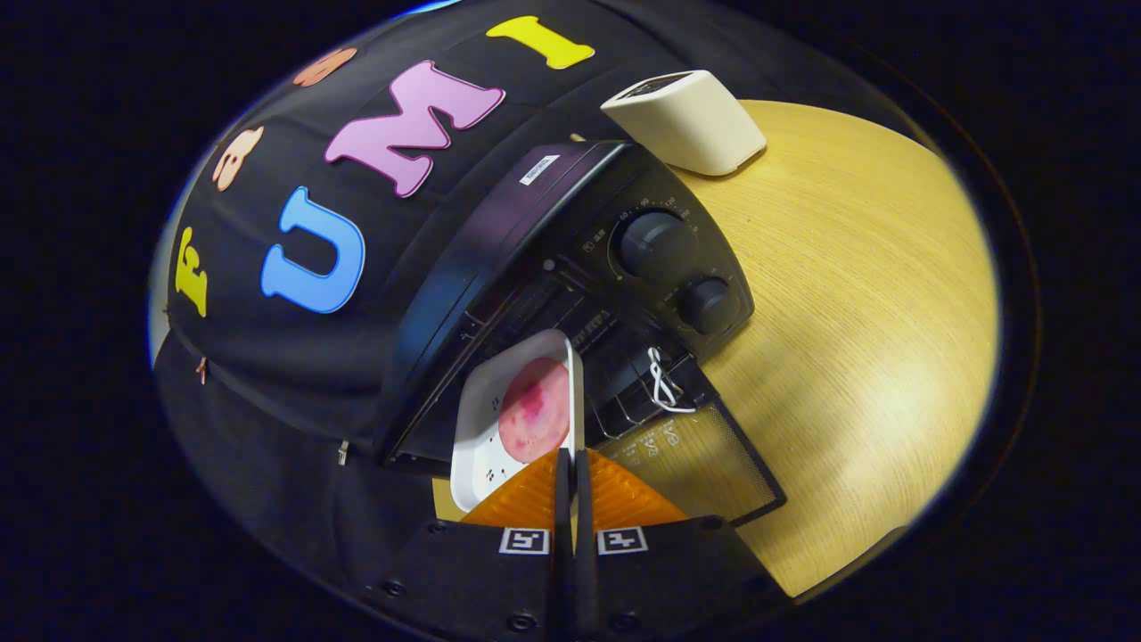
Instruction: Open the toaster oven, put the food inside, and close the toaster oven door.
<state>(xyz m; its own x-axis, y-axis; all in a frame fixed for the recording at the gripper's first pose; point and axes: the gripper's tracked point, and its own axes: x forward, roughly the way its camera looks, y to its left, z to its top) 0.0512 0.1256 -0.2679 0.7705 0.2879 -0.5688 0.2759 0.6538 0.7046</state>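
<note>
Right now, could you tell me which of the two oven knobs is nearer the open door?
The smaller knob, just below the larger knob, sits closer to the door.

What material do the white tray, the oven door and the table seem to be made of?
White tray: probably glazed ceramic or plastic, smooth and glossy; the gripper is shut on its edge.
Oven door: seems dark glass in a black frame, with a fine dotted print and a slight sheen.
Table: light wood or wood-look laminate, with visible grain lines.
</note>
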